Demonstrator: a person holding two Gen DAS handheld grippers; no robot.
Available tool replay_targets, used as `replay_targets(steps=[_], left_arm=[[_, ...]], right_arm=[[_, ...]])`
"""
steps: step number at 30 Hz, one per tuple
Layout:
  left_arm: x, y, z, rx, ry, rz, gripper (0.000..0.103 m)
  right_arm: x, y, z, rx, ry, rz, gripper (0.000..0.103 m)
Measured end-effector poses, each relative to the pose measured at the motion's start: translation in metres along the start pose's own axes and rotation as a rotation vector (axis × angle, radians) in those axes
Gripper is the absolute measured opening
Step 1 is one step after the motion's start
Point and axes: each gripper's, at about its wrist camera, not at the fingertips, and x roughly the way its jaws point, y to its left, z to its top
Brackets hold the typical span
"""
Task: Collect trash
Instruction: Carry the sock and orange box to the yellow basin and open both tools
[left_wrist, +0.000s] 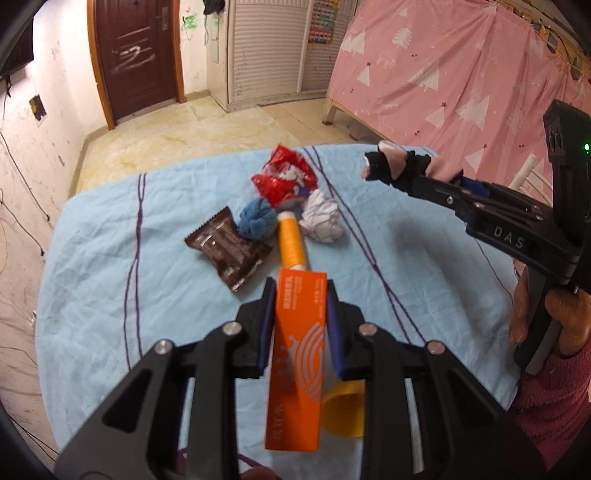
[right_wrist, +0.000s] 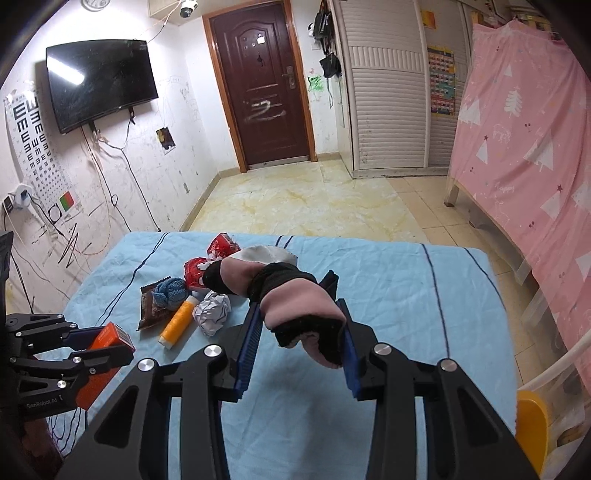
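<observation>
Trash lies ahead of both tongs on the light-blue striped cloth (left_wrist: 92, 258): a crumpled red wrapper (left_wrist: 284, 177), a white paper ball (left_wrist: 320, 220), a blue yarn ball (left_wrist: 256, 218), a brown foil packet (left_wrist: 229, 252) and an orange thread spool (left_wrist: 291, 243). The left gripper (left_wrist: 301, 325) clamps a tall orange cardboard box (left_wrist: 299, 365). The right gripper (right_wrist: 299, 347) pinches a pink-and-black glove (right_wrist: 291, 302) between narrowed blue pads (right_wrist: 246, 350).

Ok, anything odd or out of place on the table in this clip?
One thing: the right gripper is clamped on a pink-and-black sock, clothing rather than obvious trash. The left gripper grips an orange box. The other items sit in a loose cluster on the blue cloth; nothing looks spilled.
</observation>
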Motion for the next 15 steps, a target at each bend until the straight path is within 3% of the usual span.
replay_targets(steps=[15], left_arm=[[-0.022,-0.061,0.029,0.103,-0.078,-0.002,0.024]], right_arm=[[-0.052,-0.046,-0.020,0.079,-0.076,-0.038,0.033]])
